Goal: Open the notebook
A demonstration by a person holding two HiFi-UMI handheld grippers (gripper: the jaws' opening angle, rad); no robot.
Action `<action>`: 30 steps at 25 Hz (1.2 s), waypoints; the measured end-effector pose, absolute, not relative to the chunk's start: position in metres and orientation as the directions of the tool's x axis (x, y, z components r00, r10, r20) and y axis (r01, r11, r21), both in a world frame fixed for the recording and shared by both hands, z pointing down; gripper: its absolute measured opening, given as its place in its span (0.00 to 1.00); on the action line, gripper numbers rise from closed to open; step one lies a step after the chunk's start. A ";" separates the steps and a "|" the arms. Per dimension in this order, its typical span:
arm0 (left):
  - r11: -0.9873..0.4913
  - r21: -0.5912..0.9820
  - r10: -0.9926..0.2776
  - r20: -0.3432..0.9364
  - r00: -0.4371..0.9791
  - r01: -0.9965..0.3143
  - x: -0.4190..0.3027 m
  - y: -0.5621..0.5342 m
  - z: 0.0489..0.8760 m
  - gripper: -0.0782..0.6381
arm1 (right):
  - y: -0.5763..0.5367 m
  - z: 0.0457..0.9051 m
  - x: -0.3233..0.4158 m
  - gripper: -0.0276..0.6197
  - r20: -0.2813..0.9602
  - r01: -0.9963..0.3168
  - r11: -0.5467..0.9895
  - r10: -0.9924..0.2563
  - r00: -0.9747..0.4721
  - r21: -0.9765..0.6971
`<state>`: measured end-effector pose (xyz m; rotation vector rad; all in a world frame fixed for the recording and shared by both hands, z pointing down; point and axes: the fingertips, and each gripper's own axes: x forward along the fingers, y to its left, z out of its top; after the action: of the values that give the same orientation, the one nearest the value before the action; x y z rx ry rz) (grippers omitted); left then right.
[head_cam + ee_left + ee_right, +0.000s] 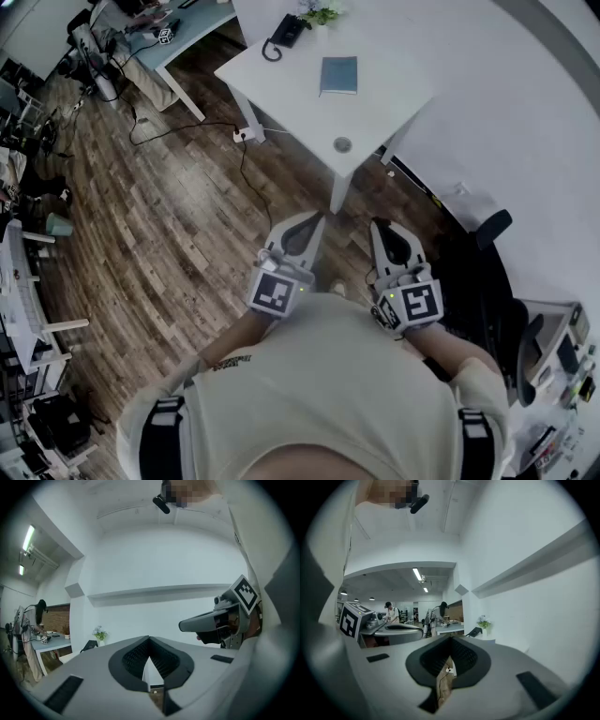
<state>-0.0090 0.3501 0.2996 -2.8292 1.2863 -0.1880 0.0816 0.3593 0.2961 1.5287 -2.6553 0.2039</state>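
Head view: the notebook [338,75] lies closed on the table [394,84], upper centre. It is well apart from the left gripper [309,225] and right gripper [382,232], which are held at the waist, probably before any approach.

Left gripper view: jaws pressed together, holding nothing.

Right gripper view: the same, tips meeting with nothing between.

No legible writing, only square markers [277,293].

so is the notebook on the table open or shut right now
Shut: the notebook lies flat on the white table, only its blue-grey cover showing, no pages spread.
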 end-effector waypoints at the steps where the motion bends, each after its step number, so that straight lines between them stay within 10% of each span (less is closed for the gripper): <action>1: -0.659 -0.075 -0.752 0.096 0.653 -0.748 -0.007 0.349 0.299 0.12 | 0.359 0.296 0.083 0.04 0.128 -0.864 0.497 -0.855 -0.503 -0.078; 30: -0.600 -0.098 -0.797 0.152 0.584 -0.794 0.038 0.338 0.313 0.12 | 0.348 0.309 0.140 0.05 0.115 -0.843 0.516 -0.838 -0.534 -0.150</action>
<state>0.0379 0.3378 0.3133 -2.7791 1.3958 -0.2823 0.1397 0.3478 0.3087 1.5032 -2.7110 0.2922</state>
